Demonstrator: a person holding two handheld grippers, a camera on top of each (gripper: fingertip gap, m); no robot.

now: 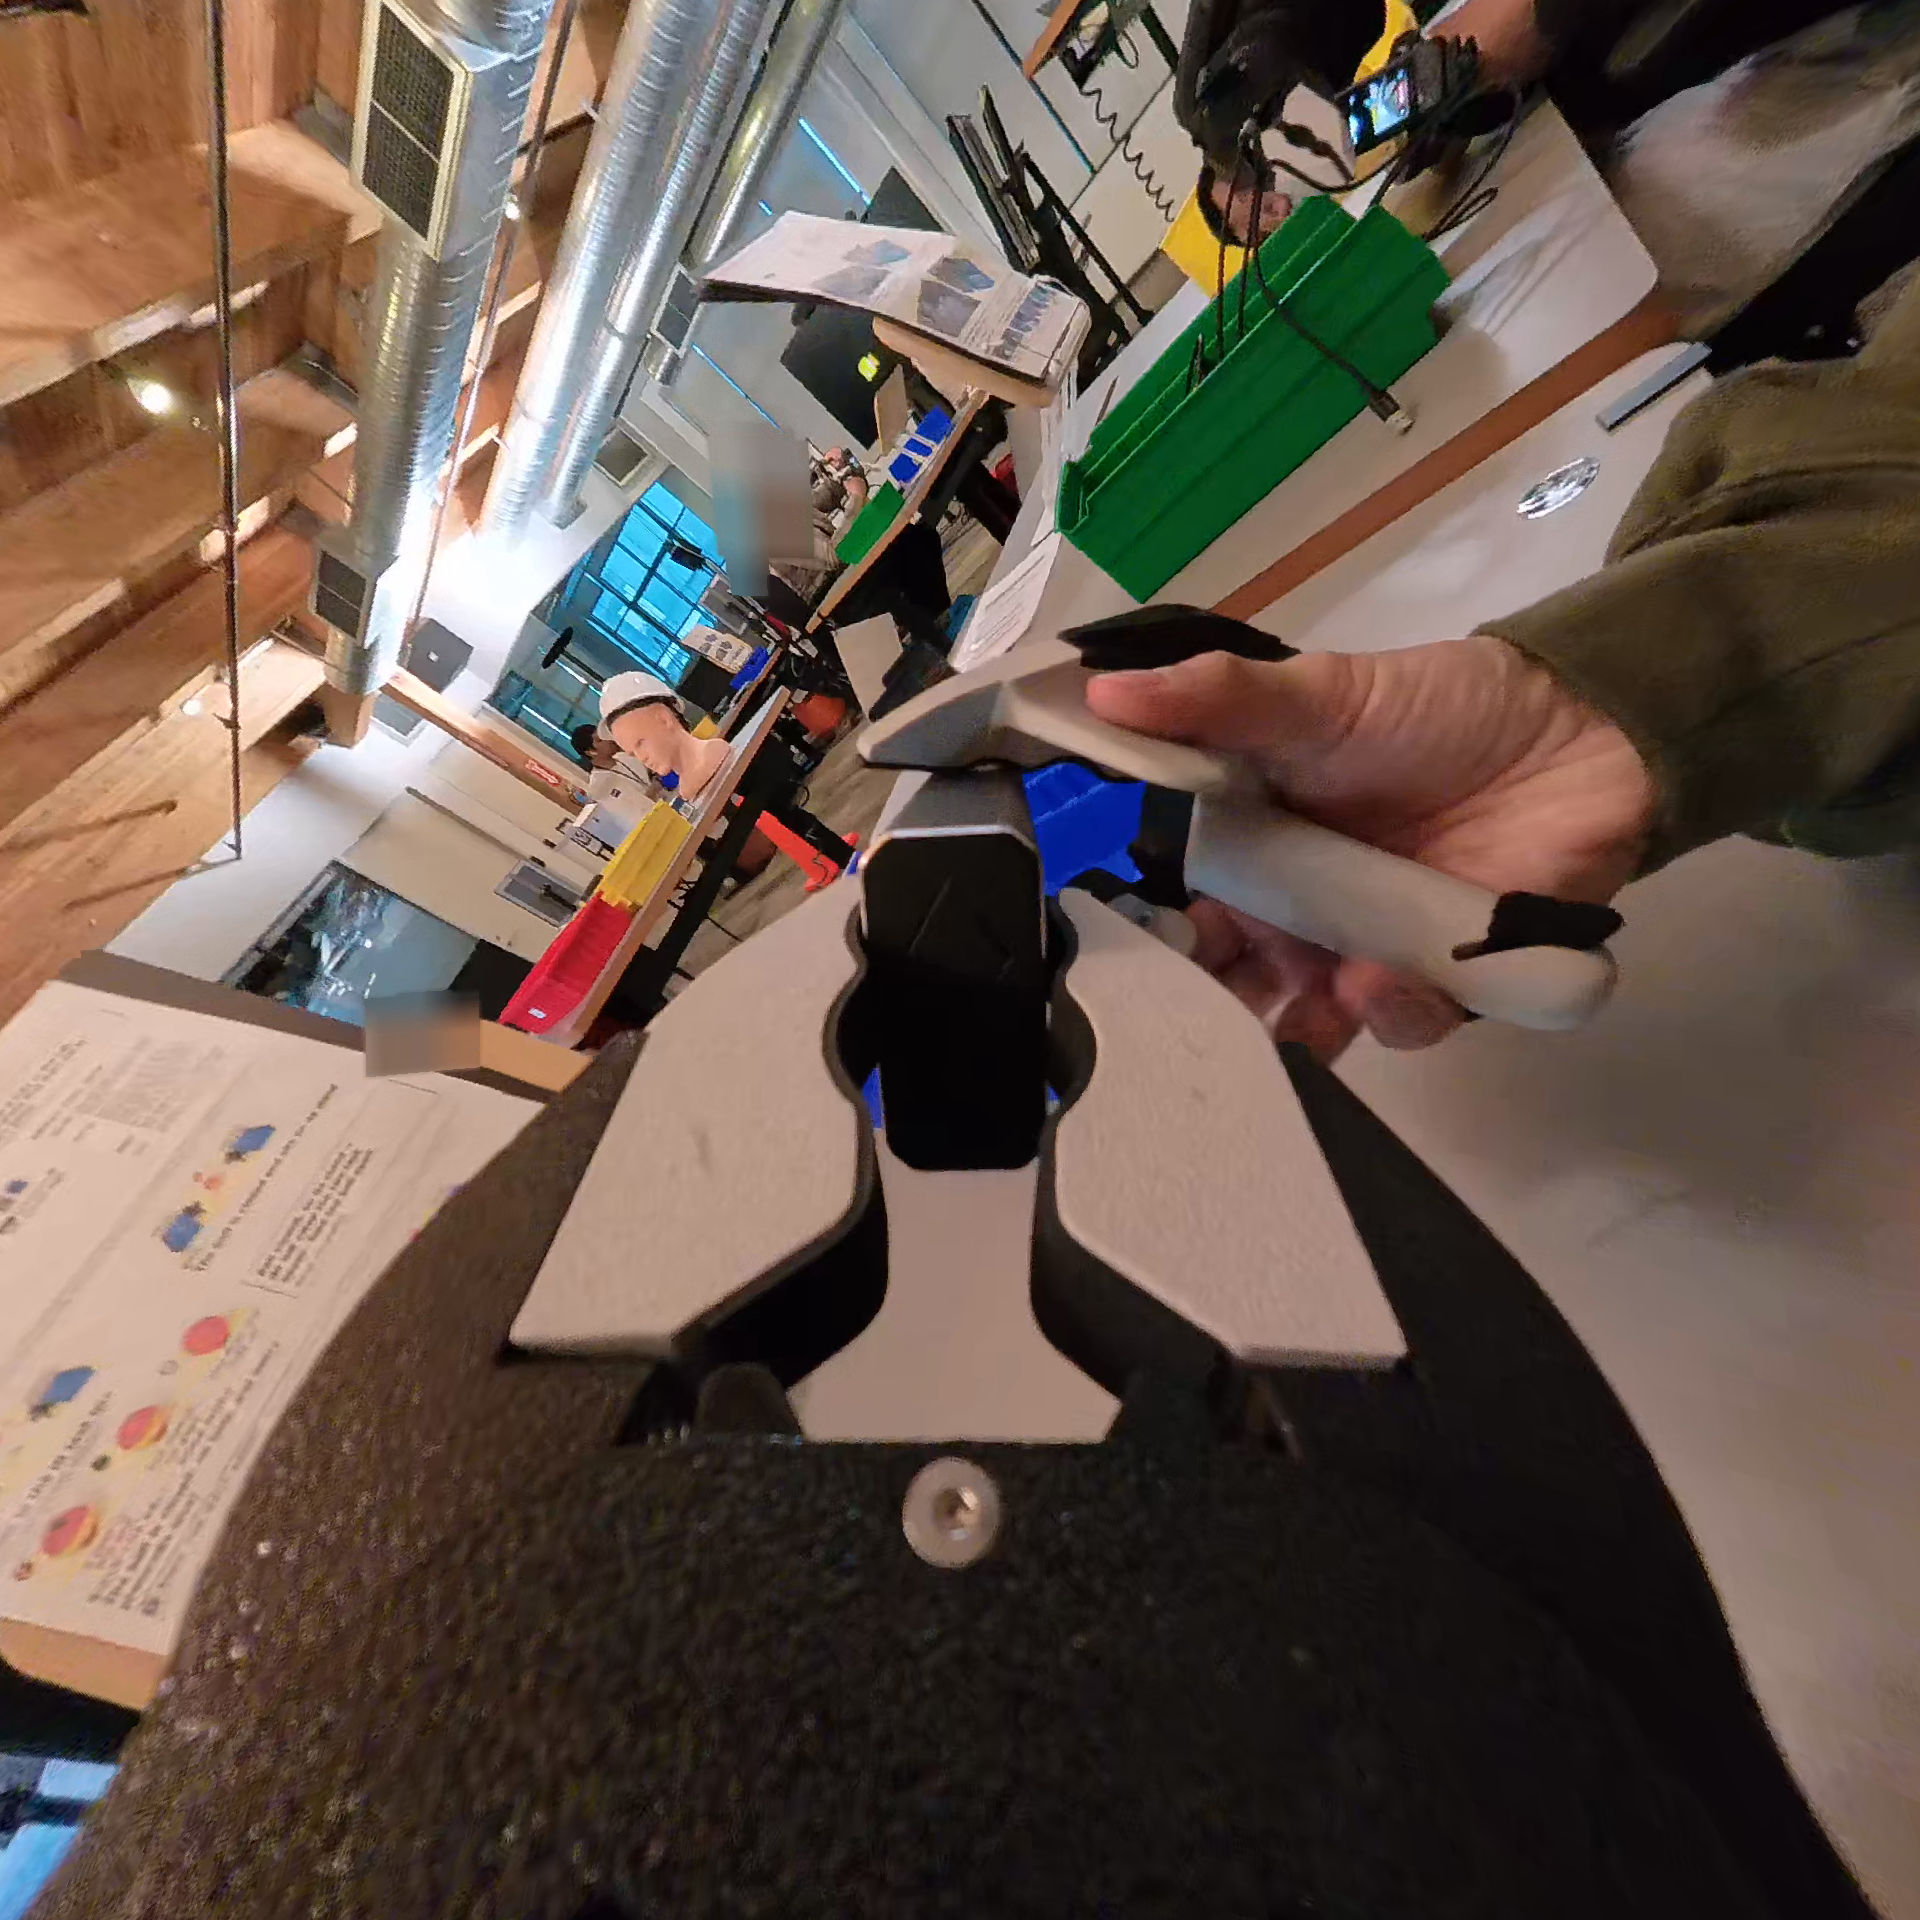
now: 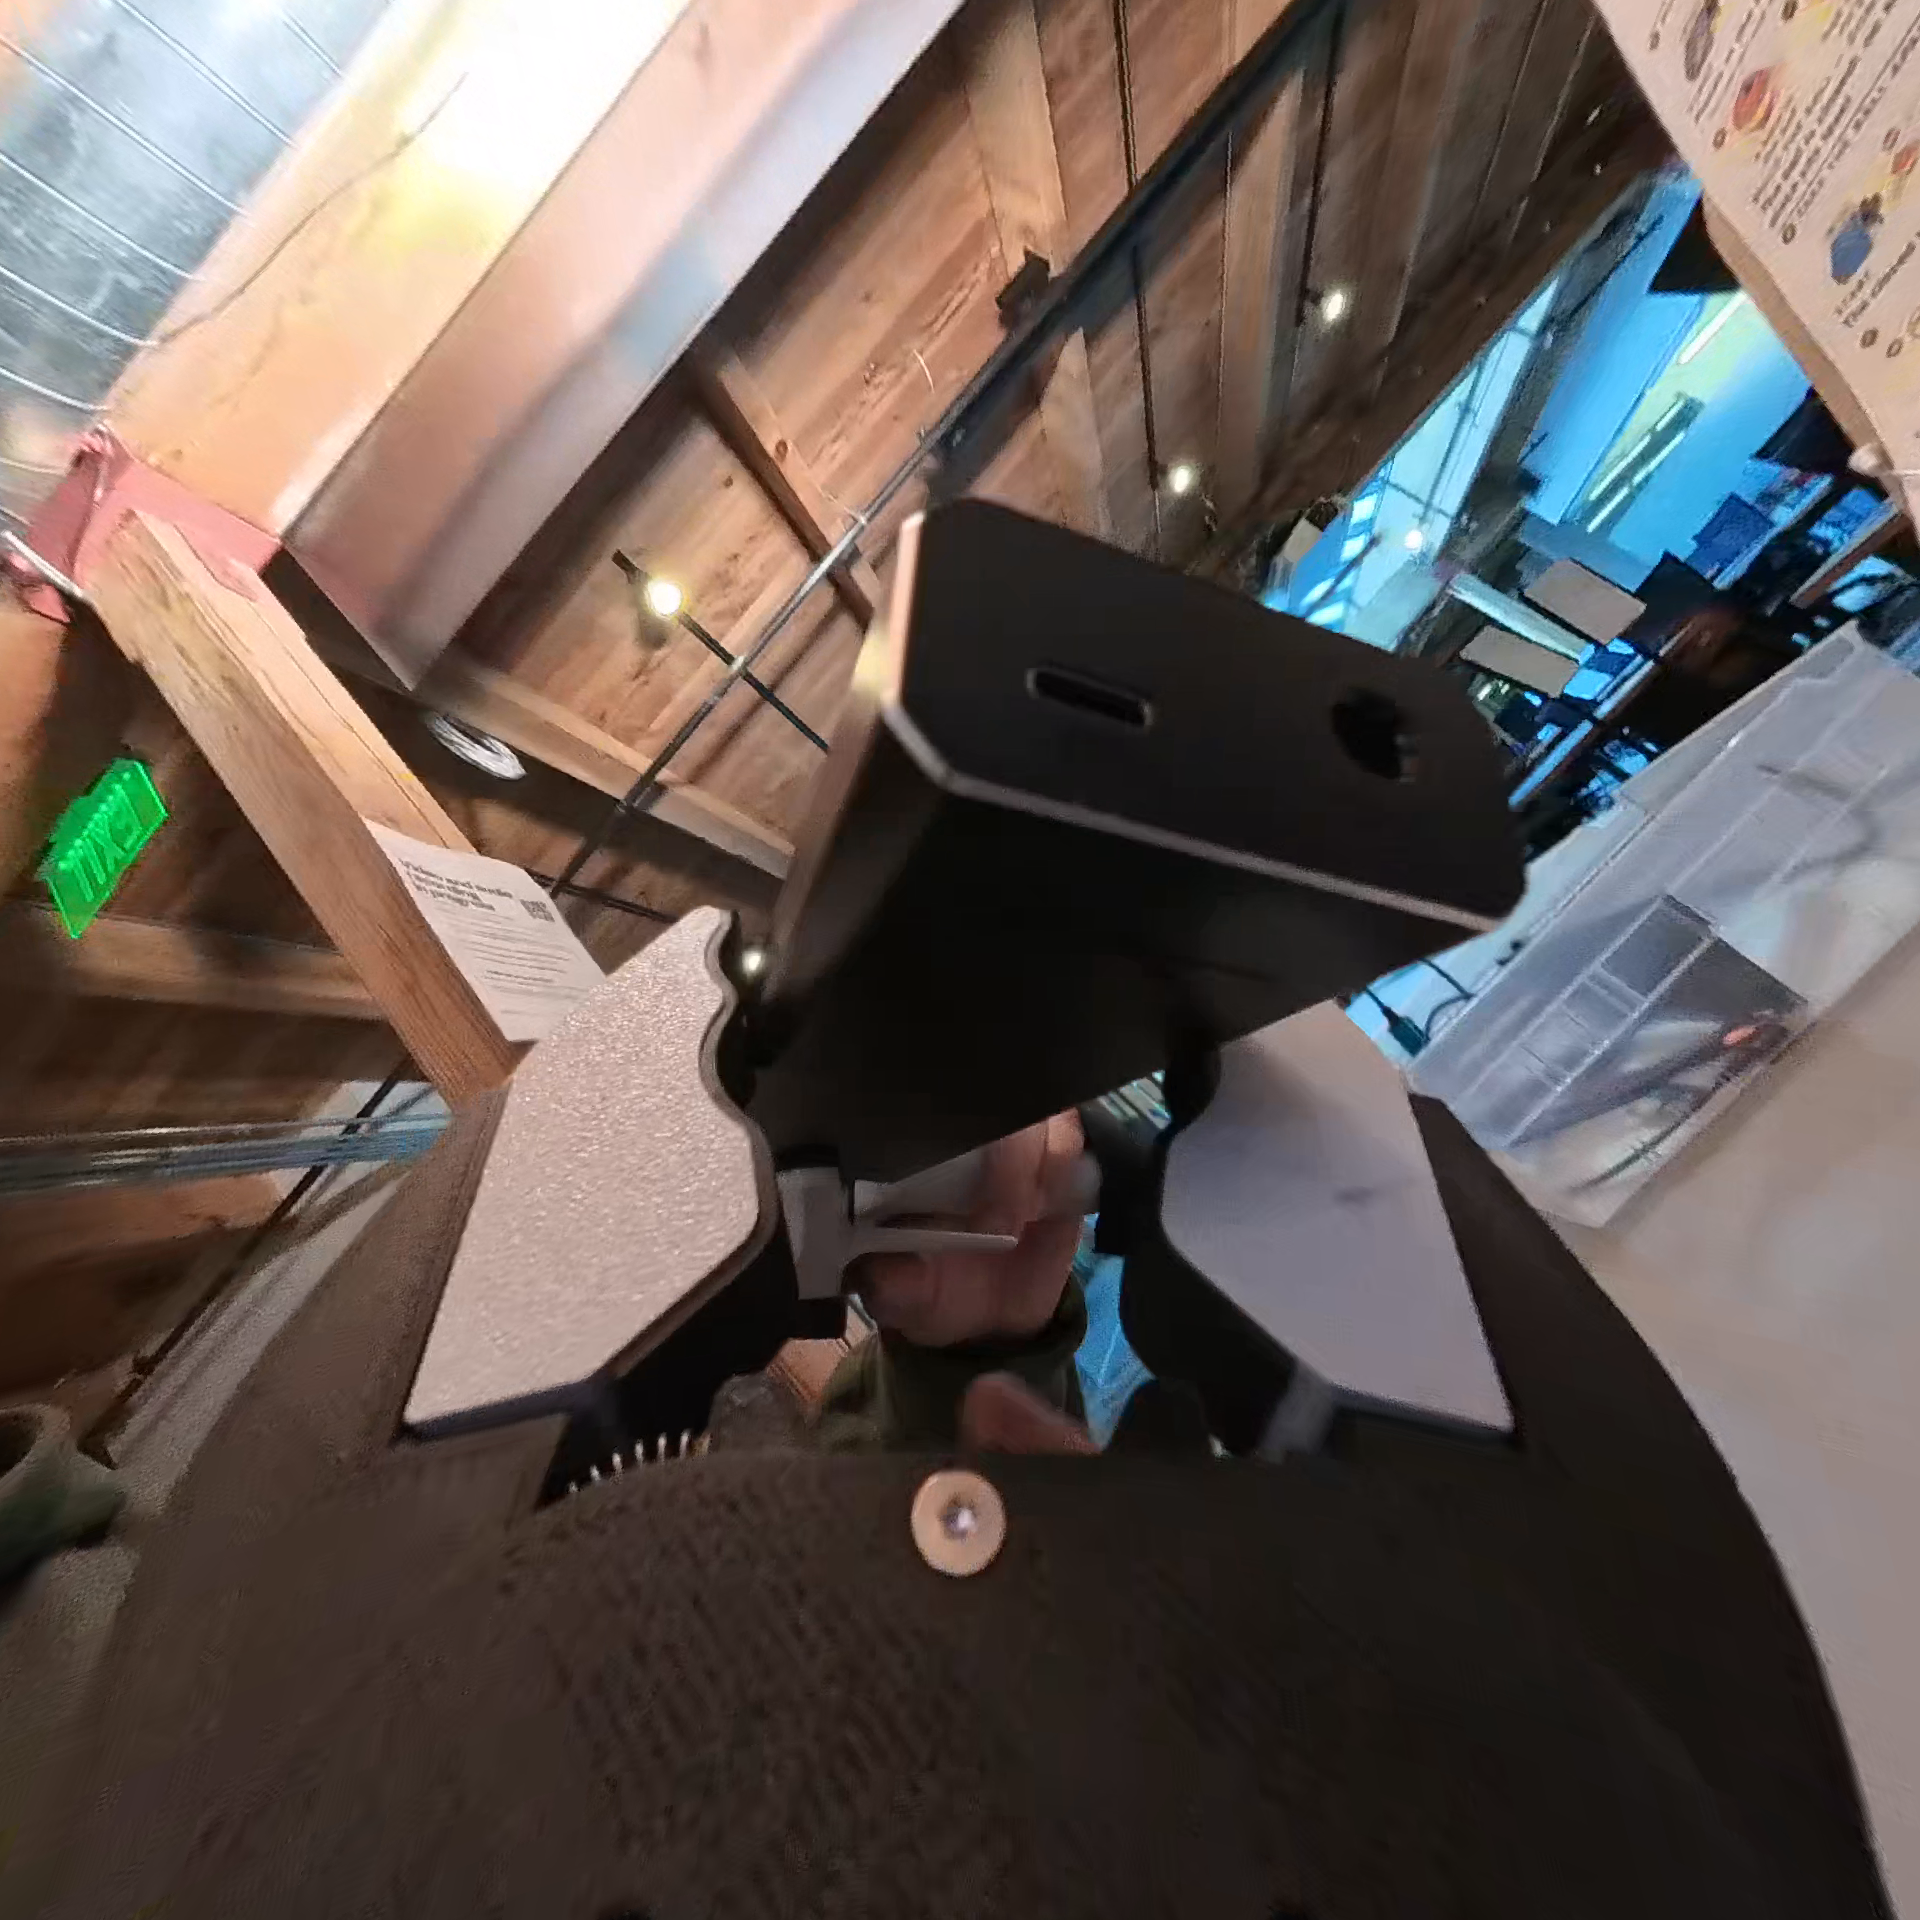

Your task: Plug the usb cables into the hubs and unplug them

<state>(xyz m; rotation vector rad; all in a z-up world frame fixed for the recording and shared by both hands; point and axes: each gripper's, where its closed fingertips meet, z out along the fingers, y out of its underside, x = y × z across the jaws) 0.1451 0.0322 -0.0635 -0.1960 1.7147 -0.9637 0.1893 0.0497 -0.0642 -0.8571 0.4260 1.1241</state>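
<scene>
In the left wrist view my left gripper is shut on a dark hub with a silver rim, held up off the table. The right gripper's grey fingers meet the hub's far end, with a hand on its handle. In the right wrist view my right gripper is shut on a black hub. Its end face, with a slot port and a round hole, is tilted up toward the camera. No cable is in either port. A black USB cable hangs over a green bin.
A grey table lies to the right. A printed sheet stands at the left. A blue bin is behind the hub. A clear plastic box sits at the right. A person holds a small camera beyond the green bin. The grippers' ends are close to 5 cm from one another.
</scene>
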